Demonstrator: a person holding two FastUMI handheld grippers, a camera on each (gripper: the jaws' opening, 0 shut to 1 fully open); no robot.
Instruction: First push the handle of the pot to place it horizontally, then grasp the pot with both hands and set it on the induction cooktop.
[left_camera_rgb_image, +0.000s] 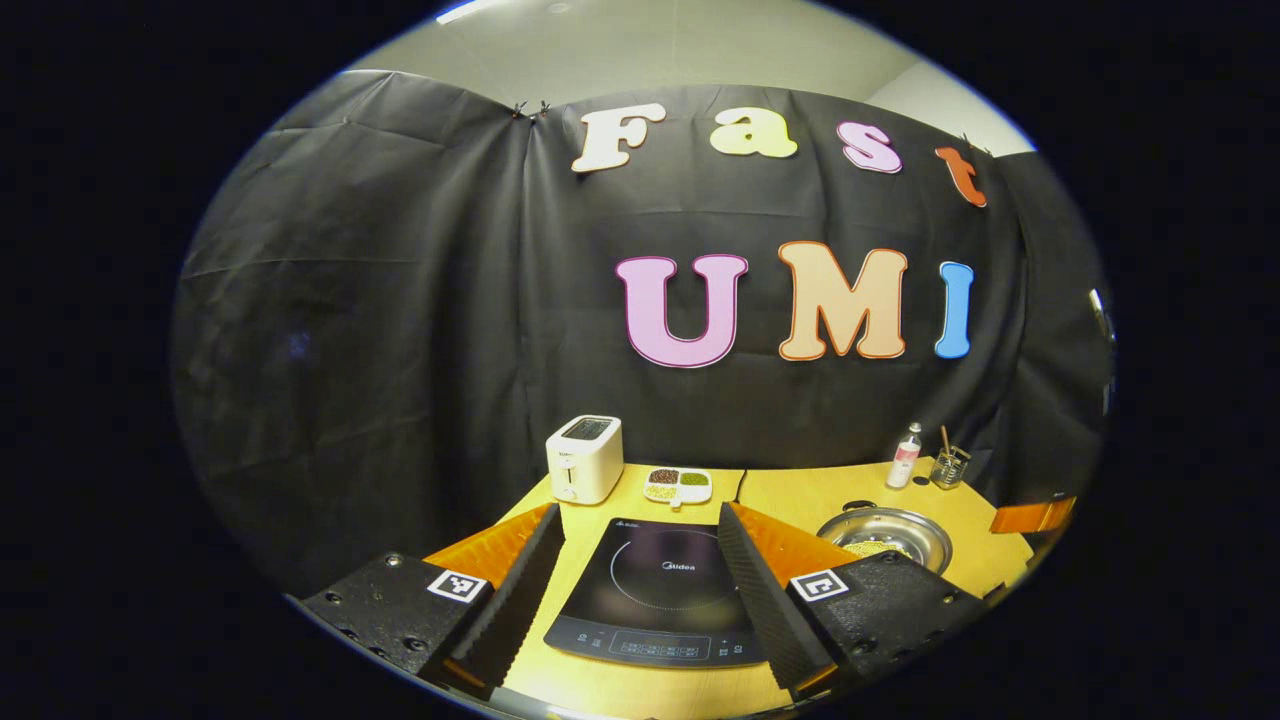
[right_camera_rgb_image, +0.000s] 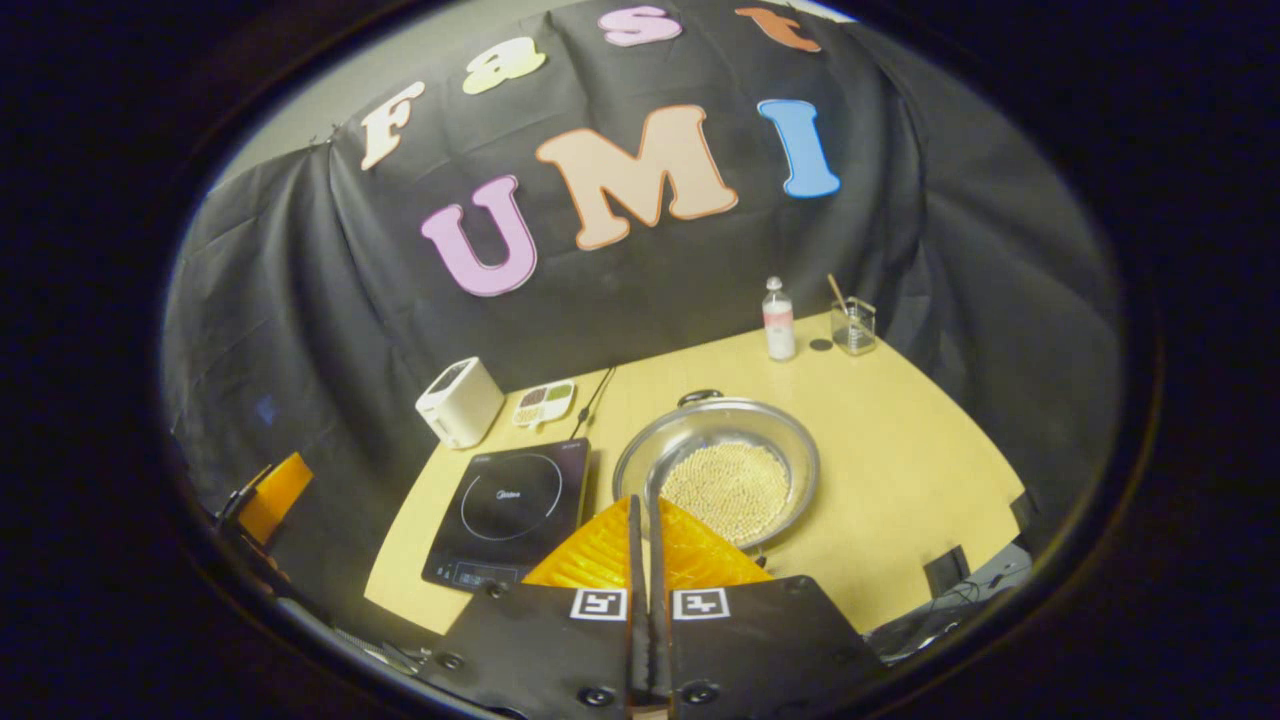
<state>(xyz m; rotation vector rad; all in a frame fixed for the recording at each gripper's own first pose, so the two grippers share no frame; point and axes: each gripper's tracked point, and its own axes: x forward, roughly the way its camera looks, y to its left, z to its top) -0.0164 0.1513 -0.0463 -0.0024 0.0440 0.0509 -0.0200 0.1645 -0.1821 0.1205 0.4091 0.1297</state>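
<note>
While the left gripper (left_camera_rgb_image: 640, 575) gapes wide above the cooktop (left_camera_rgb_image: 660, 590), the right gripper (right_camera_rgb_image: 648, 520) clamps the pot's handle (right_camera_rgb_image: 652, 490).

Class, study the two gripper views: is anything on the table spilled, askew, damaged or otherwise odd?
Nothing looks spilled or damaged. The pot sits upright on the table, right of the induction cooktop, its pale beads all inside. The toaster, divided dish, bottle and glass stand tidily along the back.
</note>
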